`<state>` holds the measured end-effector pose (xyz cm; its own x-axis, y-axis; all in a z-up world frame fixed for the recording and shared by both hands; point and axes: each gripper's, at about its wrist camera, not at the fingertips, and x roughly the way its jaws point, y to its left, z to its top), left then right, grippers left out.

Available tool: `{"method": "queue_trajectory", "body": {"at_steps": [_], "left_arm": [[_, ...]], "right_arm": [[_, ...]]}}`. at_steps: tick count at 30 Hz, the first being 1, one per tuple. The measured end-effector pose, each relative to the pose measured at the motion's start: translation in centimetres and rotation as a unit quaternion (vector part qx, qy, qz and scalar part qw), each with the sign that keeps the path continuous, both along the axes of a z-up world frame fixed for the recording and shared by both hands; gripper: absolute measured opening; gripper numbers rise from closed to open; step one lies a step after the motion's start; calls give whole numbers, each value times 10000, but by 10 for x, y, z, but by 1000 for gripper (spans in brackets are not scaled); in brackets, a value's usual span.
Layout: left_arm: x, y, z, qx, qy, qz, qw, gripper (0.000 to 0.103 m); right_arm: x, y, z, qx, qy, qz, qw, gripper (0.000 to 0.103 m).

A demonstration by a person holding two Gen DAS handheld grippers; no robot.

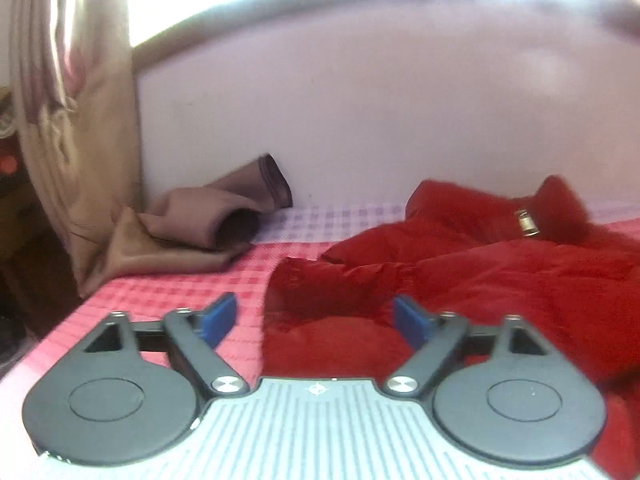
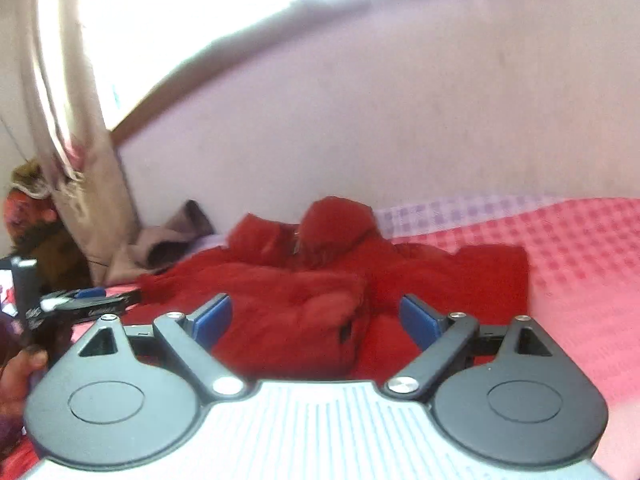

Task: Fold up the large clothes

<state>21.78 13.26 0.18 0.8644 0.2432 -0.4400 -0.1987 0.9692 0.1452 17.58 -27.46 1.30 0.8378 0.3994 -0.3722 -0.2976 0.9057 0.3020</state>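
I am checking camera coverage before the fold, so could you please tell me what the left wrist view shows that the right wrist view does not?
Only the left wrist view shows the small brass-coloured metal fastener near the collar clearly; in the right view that spot is too blurred to tell.

Only the right wrist view shows the other, left gripper at its left edge, the person's hand below it, and the jacket's far right edge on bare bedspread.

Both show the crumpled red padded jacket on the pink checked bedspread, the brown folded cloth by the wall, and open blue-padded jaws.
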Motion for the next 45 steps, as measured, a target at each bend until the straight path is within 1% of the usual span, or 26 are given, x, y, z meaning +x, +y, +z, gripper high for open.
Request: {"method": "queue_trajectory", "body": {"at_steps": [2, 3, 4, 5, 8, 10, 12, 14, 15, 17, 19, 22, 24, 27, 29, 31, 32, 34, 35, 36, 37, 38, 40, 43, 44, 45], "left_arm": [[-33, 1, 16, -124, -104, -65, 9998, 93], [-52, 1, 24, -130, -93, -96, 9998, 101], [-69, 1, 29, -114, -61, -85, 9999, 103], [-92, 3, 34, -139, -78, -126, 9998, 103], [-149, 8, 38, -234, -115, -320, 9991, 103], [-182, 12, 35, -243, -64, -373, 9990, 103], [-213, 17, 29, -317, -67, -352, 9989, 103], [-235, 22, 22, -450, 36, -368, 9983, 103], [-244, 26, 16, -551, 138, -319, 9979, 103], [-257, 36, 9, -804, 235, -207, 9963, 103], [-266, 49, 0, -1158, 424, -88, 9923, 102], [-278, 65, -10, -1400, 541, 91, 9886, 102], [-284, 74, -17, -1586, 675, 95, 9850, 100], [-286, 78, -27, -1662, 828, 0, 9826, 98], [-282, 79, -34, -1741, 961, -134, 9799, 96], [-278, 79, -40, -1784, 984, -226, 9788, 95], [-275, 80, -42, -1849, 1004, -262, 9773, 95], [-270, 87, -47, -2222, 1049, -291, 9689, 92], [-268, 90, -48, -2427, 1046, -326, 9639, 92], [-265, 91, -50, -2547, 1082, -405, 9601, 88], [-261, 91, -51, -2608, 1150, -513, 9571, 79], [-256, 90, -54, -2672, 1262, -647, 9531, 77], [-250, 89, -58, -2812, 1355, -762, 9470, 77], [-244, 86, -59, -2749, 1390, -791, 9481, 76], [-243, 83, -57, -2651, 1372, -806, 9510, 74], [-244, 79, -54, -2506, 1333, -851, 9551, 62]], "right_arm": [[-42, -13, -1, 108, 14, 99, 9999, 92], [-61, -18, -2, 108, 16, 90, 9999, 95], [-81, -23, -5, 88, 17, 107, 9999, 98], [-103, -27, -9, 46, 25, 168, 9998, 101], [-157, -40, -20, -184, 51, 157, 9997, 101], [-186, -52, -30, -121, 158, 106, 9997, 102], [-201, -62, -38, -8, 281, -11, 9996, 102], [-212, -69, -46, 6, 427, -104, 9990, 102], [-218, -73, -49, 43, 454, -169, 9988, 102], [-223, -79, -55, 302, 521, -173, 9980, 102], [-223, -82, -62, 517, 703, -137, 9961, 102], [-223, -79, -72, 674, 852, -111, 9940, 102], [-223, -78, -80, 717, 929, -120, 9930, 102], [-218, -72, -94, 1006, 1058, 62, 9893, 101], [-214, -66, -99, 986, 1006, 34, 9900, 100], [-210, -58, -99, 1029, 1024, 170, 9893, 82], [-207, -55, -100, 1042, 1082, 222, 9884, 61], [-204, -52, -102, 1064, 1138, 284, 9874, 53], [-203, -52, -102, 1088, 1144, 312, 9870, 46], [-202, -53, -102, 1164, 1174, 315, 9857, 41], [-201, -56, -103, 1293, 1220, 334, 9835, 40], [-200, -60, -104, 1428, 1254, 349, 9812, 38], [-198, -64, -105, 1510, 1289, 364, 9794, 38], [-193, -66, -108, 1584, 1416, 440, 9762, 43], [-192, -66, -109, 1664, 1436, 498, 9743, 52], [-190, -64, -109, 1700, 1419, 557, 9736, 57]]}}
